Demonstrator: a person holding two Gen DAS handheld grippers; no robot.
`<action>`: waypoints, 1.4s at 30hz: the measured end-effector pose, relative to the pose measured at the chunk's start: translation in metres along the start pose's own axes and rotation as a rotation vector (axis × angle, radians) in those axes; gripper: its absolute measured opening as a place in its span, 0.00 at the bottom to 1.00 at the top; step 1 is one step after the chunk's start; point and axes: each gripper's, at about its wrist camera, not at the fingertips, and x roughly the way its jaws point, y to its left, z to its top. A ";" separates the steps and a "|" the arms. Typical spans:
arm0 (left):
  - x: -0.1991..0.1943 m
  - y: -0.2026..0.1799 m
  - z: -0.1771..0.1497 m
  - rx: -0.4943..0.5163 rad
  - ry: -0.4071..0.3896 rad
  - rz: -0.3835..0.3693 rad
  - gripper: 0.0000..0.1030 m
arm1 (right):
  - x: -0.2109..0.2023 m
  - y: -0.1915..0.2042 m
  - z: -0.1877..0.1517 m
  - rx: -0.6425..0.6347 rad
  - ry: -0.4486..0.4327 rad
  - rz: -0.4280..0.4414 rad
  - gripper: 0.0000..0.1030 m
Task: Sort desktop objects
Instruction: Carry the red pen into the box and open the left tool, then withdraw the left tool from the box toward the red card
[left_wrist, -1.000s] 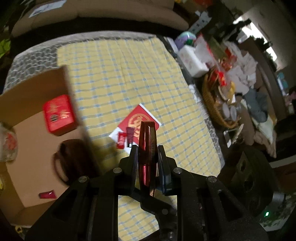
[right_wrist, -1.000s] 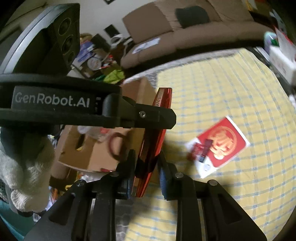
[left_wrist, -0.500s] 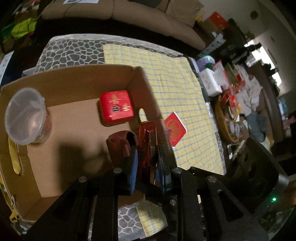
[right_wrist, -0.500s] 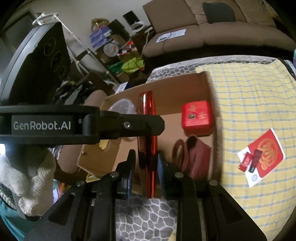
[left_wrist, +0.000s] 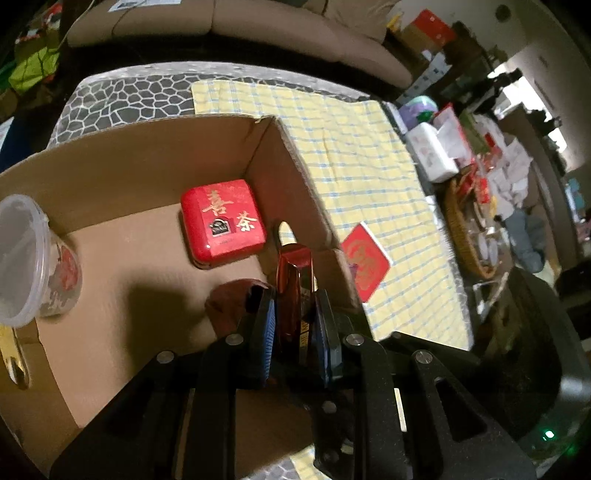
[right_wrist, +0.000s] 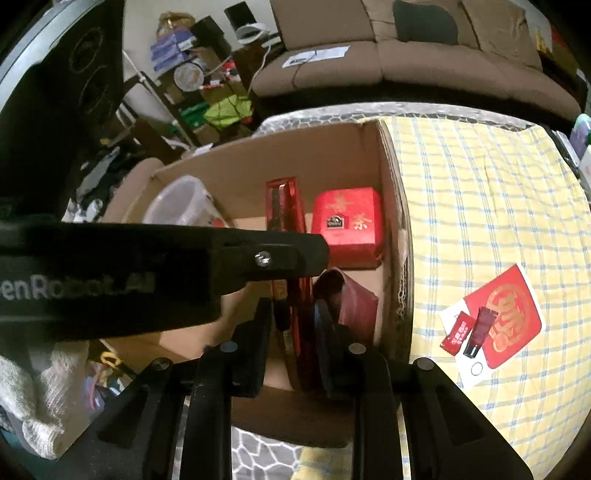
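While both grippers shared one load, a long glossy red box hung over the open cardboard box, held edge-up so that its narrow side could slip down between the things already inside. The left gripper had its fingers clamped on one end of it, and the right gripper had its fingers clamped on the other; two grips probably kept so long a piece from swinging. Below it lay a red tea tin in the far corner, a dark red pouch just beside the fingers, and a clear plastic tub near the opposite wall. Outside, on the yellow checked cloth over the worktop, a red envelope and two small sachets waited, apparently yet unsorted.
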 end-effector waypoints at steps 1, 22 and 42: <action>0.003 0.002 0.001 -0.002 -0.002 0.009 0.18 | 0.002 -0.001 0.000 -0.002 0.002 0.001 0.27; 0.013 0.015 -0.001 -0.056 0.002 0.006 0.52 | -0.021 -0.004 -0.010 -0.016 -0.009 -0.019 0.35; -0.058 -0.019 -0.051 0.021 -0.100 0.022 0.88 | -0.102 -0.036 -0.037 0.096 -0.121 -0.083 0.76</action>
